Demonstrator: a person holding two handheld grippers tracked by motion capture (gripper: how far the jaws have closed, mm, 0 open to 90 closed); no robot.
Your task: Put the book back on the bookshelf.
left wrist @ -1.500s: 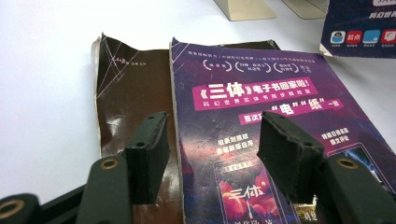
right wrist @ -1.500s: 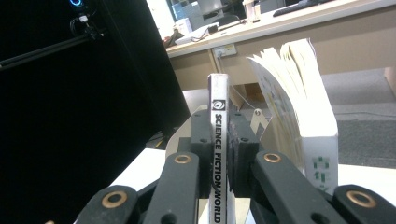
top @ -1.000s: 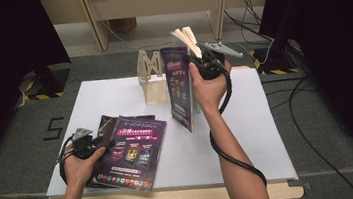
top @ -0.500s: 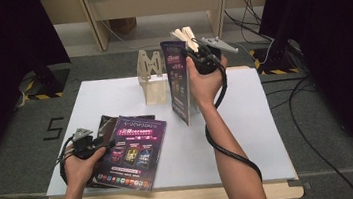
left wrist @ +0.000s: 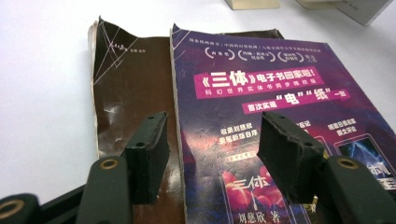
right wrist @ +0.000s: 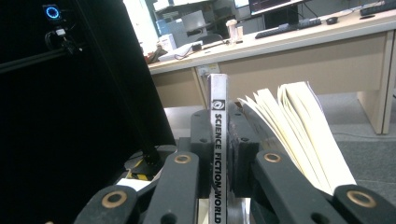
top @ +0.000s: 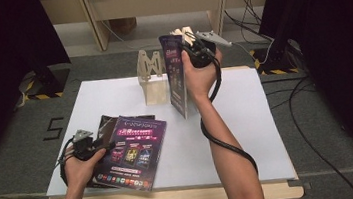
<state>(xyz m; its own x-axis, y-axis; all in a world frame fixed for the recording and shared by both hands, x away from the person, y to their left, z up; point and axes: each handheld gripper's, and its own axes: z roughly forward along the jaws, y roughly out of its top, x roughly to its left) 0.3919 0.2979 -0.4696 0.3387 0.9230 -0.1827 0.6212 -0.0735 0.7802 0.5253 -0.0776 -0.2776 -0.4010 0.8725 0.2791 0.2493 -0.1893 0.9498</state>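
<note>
High view shows the right gripper (top: 189,45) clamped on a purple magazine (top: 175,74), held upright just right of the wooden rack (top: 152,82) on the white table (top: 247,116). Right gripper view has the jaws pinching its spine (right wrist: 218,154), with pages (right wrist: 299,135) fanning to one side. Well in front of the rack, the left gripper (top: 107,146) rests with jaws wide and empty over a flat purple magazine (left wrist: 280,116) lying atop a brown one (left wrist: 130,88).
</note>
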